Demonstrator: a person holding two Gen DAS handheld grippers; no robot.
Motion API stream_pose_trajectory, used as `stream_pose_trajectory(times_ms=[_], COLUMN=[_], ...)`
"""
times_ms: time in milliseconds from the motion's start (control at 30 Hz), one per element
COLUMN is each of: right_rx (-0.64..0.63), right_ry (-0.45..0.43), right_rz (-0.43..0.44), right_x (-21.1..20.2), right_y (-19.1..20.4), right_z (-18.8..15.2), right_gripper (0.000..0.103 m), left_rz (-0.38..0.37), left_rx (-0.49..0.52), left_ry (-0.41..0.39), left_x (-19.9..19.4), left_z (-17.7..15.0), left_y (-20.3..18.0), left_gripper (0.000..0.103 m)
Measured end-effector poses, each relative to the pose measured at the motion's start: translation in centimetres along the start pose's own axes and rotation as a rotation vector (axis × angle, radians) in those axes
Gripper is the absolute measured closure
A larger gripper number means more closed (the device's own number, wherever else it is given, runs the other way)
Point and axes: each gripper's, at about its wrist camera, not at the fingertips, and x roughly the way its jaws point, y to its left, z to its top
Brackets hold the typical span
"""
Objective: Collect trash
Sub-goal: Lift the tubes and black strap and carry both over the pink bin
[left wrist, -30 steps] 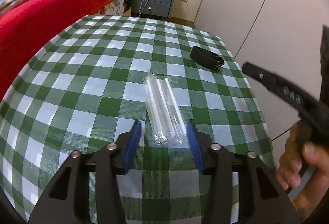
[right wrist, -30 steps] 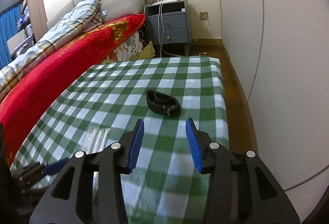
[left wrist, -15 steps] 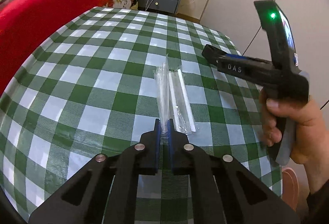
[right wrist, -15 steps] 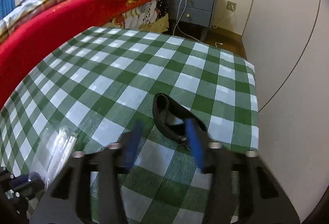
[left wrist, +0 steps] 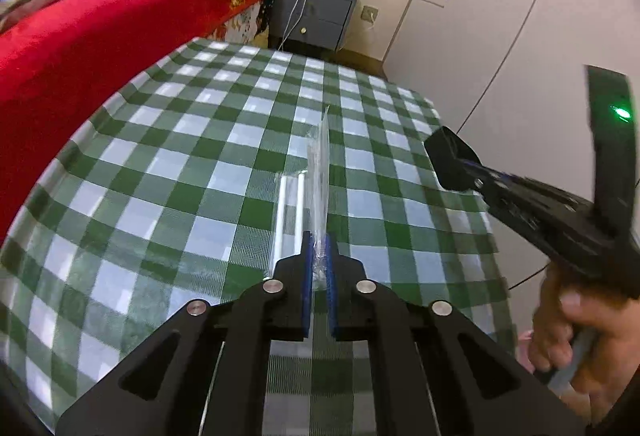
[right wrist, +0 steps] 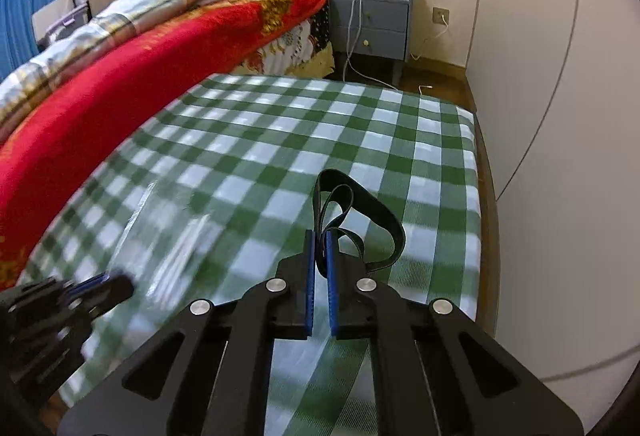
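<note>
Gripping plastic packet (left wrist: 320, 172), black strap (right wrist: 360, 212)

Matt black plastic grippers, blue ribbed pads, over a woven green-and-white check tablecloth (left wrist: 168, 172).

The left gripper (left wrist: 319, 260) pinches a clear, glossy plastic sleeve (left wrist: 320, 172) holding smooth white sticks; the right gripper (right wrist: 319, 256) nips a matt black cloth strap (right wrist: 360, 208). Bright metal pins stud both gripper frames. Beside the tablecloth lies a plush red blanket (right wrist: 120, 76); beyond it stands a matt grey nightstand (right wrist: 372, 24).
</note>
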Motion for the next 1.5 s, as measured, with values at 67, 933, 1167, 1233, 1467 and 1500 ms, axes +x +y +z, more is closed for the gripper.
stream_pose_trajectory(times_ms=[67, 933, 1167, 1233, 1467, 1500], right_rx=[-0.002, 0.067, 0.134, 0.154, 0.247, 0.265], right_ry=[-0.016, -0.197, -0.233, -0.242, -0.267, -0.263], right_rz=[0.002, 0.005, -0.047, -0.061, -0.135, -0.146], right_x=[-2.3, -25.4, -28.2, -28.9, -30.4, -30.4], right_y=[0.9, 5.9, 4.9, 4.7, 2.3, 1.8], right_z=[-0.7, -12.0, -15.3, -16.1, -18.5, -18.9], right_gripper=[0.097, 0.097, 0.097, 0.097, 0.097, 0.097], left_rz=[-0.006, -0.084, -0.119, -0.13, -0.156, -0.16], left_rx=[0.001, 0.185, 0.211, 0.223, 0.223, 0.226], left_ry=[-0.007, -0.099, -0.127, -0.131, -0.106, -0.102], left_x=[-1.0, -15.1, -17.3, -17.6, -16.9, -16.7], left_z=[-0.3, -7.4, -8.8, -9.2, -9.9, -9.9], left_y=[-0.1, -1.5, -2.3, -2.6, -3.2, -3.4], left_gripper=[0.1, 0.1, 0.1, 0.1, 0.1, 0.1])
